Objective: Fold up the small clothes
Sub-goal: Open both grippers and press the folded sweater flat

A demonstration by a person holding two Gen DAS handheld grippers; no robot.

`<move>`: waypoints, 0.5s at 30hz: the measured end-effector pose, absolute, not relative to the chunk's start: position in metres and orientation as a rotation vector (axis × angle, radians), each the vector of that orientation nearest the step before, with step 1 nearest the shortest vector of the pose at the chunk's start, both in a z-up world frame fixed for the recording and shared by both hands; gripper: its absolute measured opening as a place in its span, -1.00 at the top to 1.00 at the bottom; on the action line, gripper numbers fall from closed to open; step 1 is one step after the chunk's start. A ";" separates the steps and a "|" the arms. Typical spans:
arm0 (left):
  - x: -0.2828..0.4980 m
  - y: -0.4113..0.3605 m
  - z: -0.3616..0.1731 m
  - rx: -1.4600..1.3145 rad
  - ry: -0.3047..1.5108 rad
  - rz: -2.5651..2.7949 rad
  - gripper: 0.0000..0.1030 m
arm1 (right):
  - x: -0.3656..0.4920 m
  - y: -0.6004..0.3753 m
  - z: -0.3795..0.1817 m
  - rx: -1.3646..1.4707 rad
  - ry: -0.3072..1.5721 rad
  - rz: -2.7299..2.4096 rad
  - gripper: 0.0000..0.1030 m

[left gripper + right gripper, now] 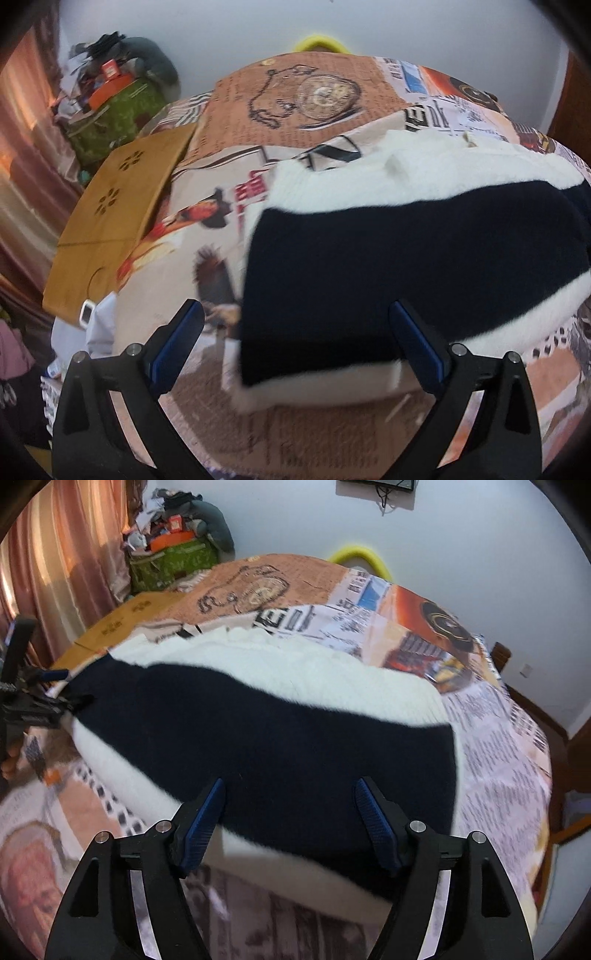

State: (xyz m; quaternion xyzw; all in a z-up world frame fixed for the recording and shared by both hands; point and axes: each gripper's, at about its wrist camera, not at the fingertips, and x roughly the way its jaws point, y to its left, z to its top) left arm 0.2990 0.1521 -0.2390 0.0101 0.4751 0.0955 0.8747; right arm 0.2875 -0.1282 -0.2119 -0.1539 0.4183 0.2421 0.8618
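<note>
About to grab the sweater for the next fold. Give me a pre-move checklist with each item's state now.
1. Left gripper open: ok, fingers spread wide.
2. Right gripper open: ok, fingers apart.
3. Both grippers free of cloth: ok, neither pinches the sweater.
4. Sweater lying on the bedspread: ok, its near hem faces both grippers.
5. Sweater flat, no hidden bunching: cannot tell, pictures are blurred.
6. Wooden board clear of the sweater: ok, it lies apart at the left.
</note>
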 end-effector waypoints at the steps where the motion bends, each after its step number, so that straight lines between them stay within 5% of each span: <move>1: 0.295 0.156 -0.238 0.016 0.991 0.208 -0.96 | 0.285 -0.130 -0.212 -0.329 0.881 0.501 -0.36; 15: 0.238 0.208 -0.234 -0.423 1.008 0.171 -0.96 | 0.270 -0.092 -0.169 -0.329 0.764 0.545 -0.44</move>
